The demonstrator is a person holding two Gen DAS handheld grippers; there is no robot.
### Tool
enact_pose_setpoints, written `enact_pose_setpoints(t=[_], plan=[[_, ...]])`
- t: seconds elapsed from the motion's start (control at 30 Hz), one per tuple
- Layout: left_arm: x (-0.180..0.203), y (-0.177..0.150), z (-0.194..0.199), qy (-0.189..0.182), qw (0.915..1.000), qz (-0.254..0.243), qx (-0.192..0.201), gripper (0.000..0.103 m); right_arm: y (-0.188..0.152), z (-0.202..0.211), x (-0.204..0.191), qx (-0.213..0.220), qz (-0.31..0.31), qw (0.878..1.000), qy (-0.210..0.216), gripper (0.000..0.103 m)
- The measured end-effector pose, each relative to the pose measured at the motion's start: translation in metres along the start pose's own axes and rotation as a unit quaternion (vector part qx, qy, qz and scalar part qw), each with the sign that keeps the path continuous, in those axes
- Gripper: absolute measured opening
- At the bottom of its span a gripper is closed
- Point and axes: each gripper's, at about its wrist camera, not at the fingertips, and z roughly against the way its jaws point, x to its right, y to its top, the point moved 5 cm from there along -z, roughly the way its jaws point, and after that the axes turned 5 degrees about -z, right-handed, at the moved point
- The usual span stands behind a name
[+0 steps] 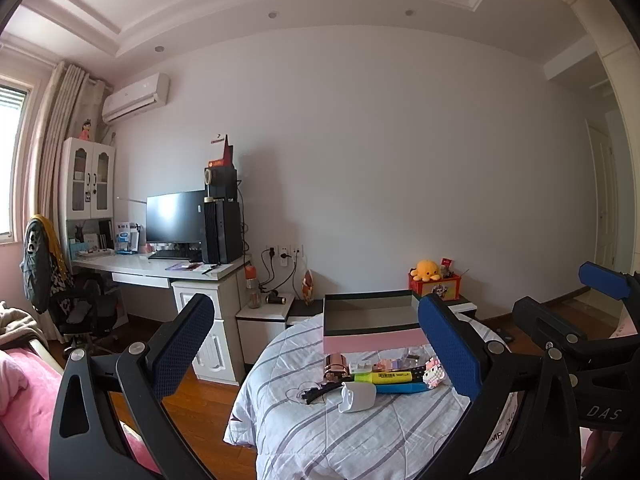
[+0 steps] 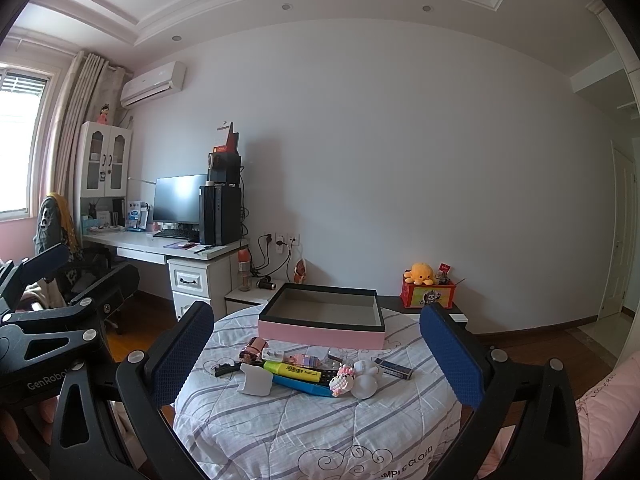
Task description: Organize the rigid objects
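A pile of small items lies on a striped quilt [image 2: 304, 436]: a yellow highlighter [image 2: 294, 370], a blue pen case [image 2: 304, 386], a white holder [image 2: 256, 380], a rose-gold cylinder [image 2: 254, 348], a pink brick figure [image 2: 342, 380] and a white figurine [image 2: 366, 380]. Behind them stands an empty pink box [image 2: 320, 332] with a dark rim. My right gripper [image 2: 316, 314] is open, level with the pile and short of it. My left gripper [image 1: 316, 308] is open too, framing the highlighter [image 1: 384, 377] and the box [image 1: 372, 340] from the left. Neither holds anything.
A white desk [image 2: 160, 250] with monitor and computer tower stands at the back left, a chair [image 1: 80, 312] before it. A nightstand [image 2: 248, 298] and a red box [image 2: 428, 294] with a yellow plush sit behind the quilt. Wooden floor lies to the left, pink bedding [image 1: 28, 392] beside it.
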Motion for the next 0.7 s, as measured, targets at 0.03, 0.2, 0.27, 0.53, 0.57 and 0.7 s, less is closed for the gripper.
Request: enact_pose_setpoints(t=[0.03,0.2,0.27,0.53,0.57,0.7], plan=[[-0.0003,0.0011,0.0008,0.000,1.0000,0.000,0.002,0.103,0.0002,0.0000,0.0002,0.000,0.000,1.000,0.000,0.103],[0.0015,0.0016,-0.0003,-0.003,1.0000,0.001,0.008,0.103,0.0001,-0.0003,0.0015,0.003,-0.001,1.000,-0.001,0.103],[0.0018,0.0025,-0.0008,-0.002,1.0000,0.000,0.007,0.103,0.0003,-0.0004,0.0017,0.003,-0.001,1.000,-0.002,0.103],[0.0018,0.0007,-0.0004,-0.001,1.0000,0.000,0.008,0.103,0.0004,-0.0007,0.0023,0.003,-0.001,1.000,-0.001,0.103],[0.0019,0.0005,-0.0005,-0.001,1.0000,0.000,0.008,0.103,0.0003,-0.0008,0.0026,0.003,-0.001,1.000,-0.002,0.103],[0.0020,0.0006,-0.0007,-0.001,1.0000,0.000,0.008,0.103,0.0002,-0.0013,0.0030,0.003,-0.001,1.000,-0.001,0.103]])
